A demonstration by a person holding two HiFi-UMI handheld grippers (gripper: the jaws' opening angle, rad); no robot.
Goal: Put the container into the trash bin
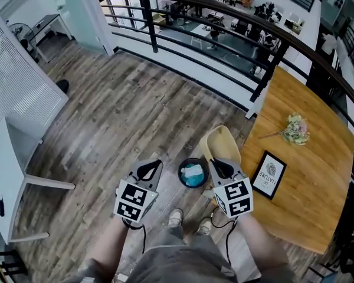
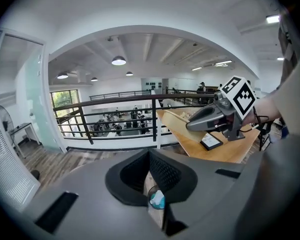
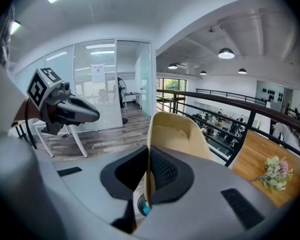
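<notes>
Both closed; right tool (image 3: 149, 180) pinches container (image 3: 179, 133) rim.

Mezzanine floor behind a black railing (image 1: 270, 71) at twelve o'clock
At three o'clock a wooden surface (image 1: 318, 199) carries a small bouquet (image 1: 295, 129) and, well apart from it, a black-framed print (image 1: 269, 174). The plank floor (image 1: 124, 117) fills the centre, with a white desk (image 1: 15, 158) at nine o'clock.

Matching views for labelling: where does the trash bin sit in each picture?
Head view: trash bin just below centre.
Left gripper view: trash bin low centre, seen through the gap under the jaws.
Right gripper view: trash bin a sliver at low centre, under the held container.
Shared landmark: the black railing.
</notes>
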